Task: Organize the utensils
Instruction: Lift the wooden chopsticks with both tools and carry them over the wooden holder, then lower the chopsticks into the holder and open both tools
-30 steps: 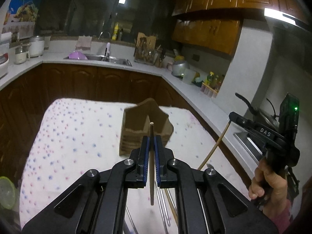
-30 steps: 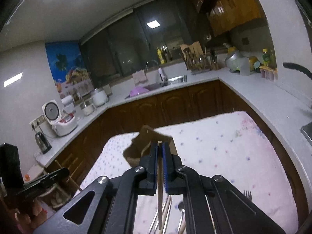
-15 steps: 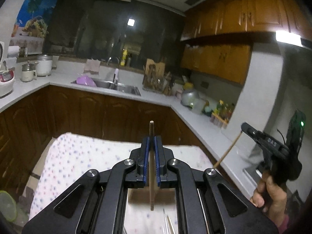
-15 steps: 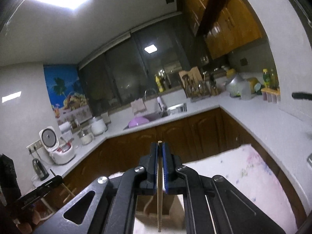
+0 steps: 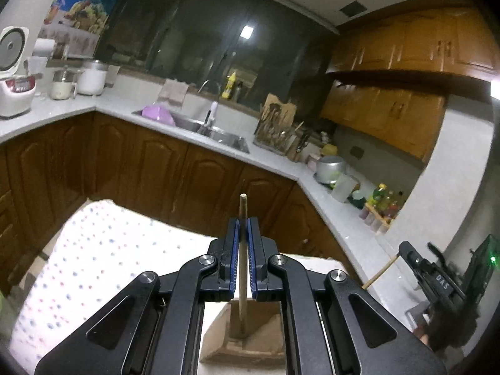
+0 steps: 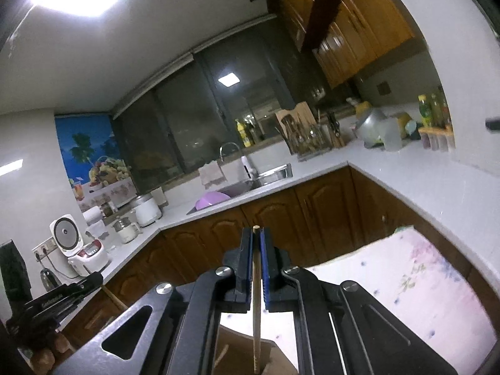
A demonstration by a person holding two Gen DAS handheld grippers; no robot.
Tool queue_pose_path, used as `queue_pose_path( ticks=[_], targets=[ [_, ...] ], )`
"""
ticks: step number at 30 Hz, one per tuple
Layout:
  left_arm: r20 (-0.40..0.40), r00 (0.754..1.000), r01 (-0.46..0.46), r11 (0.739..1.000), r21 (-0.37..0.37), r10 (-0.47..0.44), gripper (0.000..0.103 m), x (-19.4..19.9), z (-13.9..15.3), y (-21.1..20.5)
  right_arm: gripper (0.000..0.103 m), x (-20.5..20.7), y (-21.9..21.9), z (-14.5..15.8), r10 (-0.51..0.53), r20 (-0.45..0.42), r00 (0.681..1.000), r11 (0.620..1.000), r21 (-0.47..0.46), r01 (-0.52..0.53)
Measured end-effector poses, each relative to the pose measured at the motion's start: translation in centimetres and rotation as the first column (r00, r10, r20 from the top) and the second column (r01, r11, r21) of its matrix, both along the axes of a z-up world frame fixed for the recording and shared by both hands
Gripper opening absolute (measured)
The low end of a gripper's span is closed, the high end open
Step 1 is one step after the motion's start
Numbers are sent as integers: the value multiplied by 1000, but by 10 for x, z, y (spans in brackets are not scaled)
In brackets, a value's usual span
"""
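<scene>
My left gripper (image 5: 243, 223) is shut on a wooden chopstick (image 5: 241, 268) held upright; its lower end reaches down into the brown wooden utensil holder (image 5: 250, 340) below. My right gripper (image 6: 256, 234) is shut on a second wooden chopstick (image 6: 256, 312), also upright, its lower end over the holder (image 6: 243, 356). The right gripper with its chopstick also shows at the right edge of the left wrist view (image 5: 406, 250). The left gripper shows at the lower left of the right wrist view (image 6: 93, 279).
The holder stands on a table with a dotted white cloth (image 5: 93, 250). Dark wooden cabinets (image 5: 156, 172) and a white countertop (image 5: 281, 162) with a sink, a rice cooker (image 5: 14, 87), pots and bottles ring the table.
Both grippers have tilted upward and moved over the holder, which now sits low in both views. The chopstick ends have come down to the holder.
</scene>
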State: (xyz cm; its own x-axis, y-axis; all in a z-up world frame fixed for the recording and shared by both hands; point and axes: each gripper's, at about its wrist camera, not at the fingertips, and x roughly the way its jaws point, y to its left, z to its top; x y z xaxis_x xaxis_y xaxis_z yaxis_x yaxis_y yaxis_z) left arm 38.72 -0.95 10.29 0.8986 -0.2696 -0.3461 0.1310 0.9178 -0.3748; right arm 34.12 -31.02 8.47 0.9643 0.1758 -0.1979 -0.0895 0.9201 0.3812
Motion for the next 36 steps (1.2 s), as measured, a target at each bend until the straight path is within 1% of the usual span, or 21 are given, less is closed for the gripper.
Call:
queue_pose_path(
  ticks=[3,5,7,10,11,13,15,20,25,26,28,29,30,31,32,33,34,36],
  targets=[
    [-6,1000,-15,1000,23,15,5,3,-18,-9,5,8,-2,-19,-2,-17,1000,1000,23,2],
    [-6,1000,-20,999,42,21,5,6,-26,-15,5,13,-2,-25,-14,-31,999,1000,23,14],
    [-15,1000,-10,998,55,11,5,9,-35,-20,5,16,0,-35,-18,-40,999,999,30,19],
    [-33,999,6,995,100,-2,5,15,-49,-31,5,19,8,-44,-11,-46,999,1000,14,12],
    [-29,1000,5,994,111,-1,5,16,-51,-32,5,21,10,-47,-3,-54,999,1000,4,4],
    [-12,1000,-5,989,146,7,5,14,-52,-35,5,22,14,-51,8,-59,998,1000,-11,-9],
    [-20,1000,7,988,153,-4,6,15,-50,-35,5,19,14,-49,4,-58,998,1000,-31,-5],
    [-42,999,29,986,163,-22,6,22,-48,-35,6,27,8,-49,14,-103,995,1000,-14,-15],
    [-65,998,31,984,178,-20,6,25,-49,-37,7,33,8,-50,19,-127,992,1000,-3,-20],
    [-71,997,36,983,179,-23,7,26,-50,-38,11,34,7,-50,24,-130,991,1000,1,-24],
    [-81,996,39,983,181,-25,8,27,-50,-38,12,35,7,-49,26,-136,990,1000,5,-25],
    [-85,996,40,983,180,-25,14,27,-51,-38,15,35,7,-49,29,-141,990,1000,11,-28],
    [-89,996,40,983,180,-24,29,26,-51,-37,23,35,7,-50,34,-144,989,999,16,-32],
    [-97,995,30,983,180,-13,41,25,-52,-36,30,34,6,-49,42,-147,988,999,25,-39],
    [-96,995,18,984,178,-1,57,23,-52,-35,46,33,6,-49,45,-147,988,999,28,-42],
    [-84,996,3,985,175,12,57,19,-51,-32,58,31,6,-48,47,-144,988,999,30,-43],
    [-83,996,2,985,171,12,57,17,-51,-31,61,28,6,-48,45,-142,989,999,31,-41],
    [-93,996,10,989,149,4,61,12,-51,-26,67,22,5,-46,49,-140,989,998,38,-44]
  ],
)
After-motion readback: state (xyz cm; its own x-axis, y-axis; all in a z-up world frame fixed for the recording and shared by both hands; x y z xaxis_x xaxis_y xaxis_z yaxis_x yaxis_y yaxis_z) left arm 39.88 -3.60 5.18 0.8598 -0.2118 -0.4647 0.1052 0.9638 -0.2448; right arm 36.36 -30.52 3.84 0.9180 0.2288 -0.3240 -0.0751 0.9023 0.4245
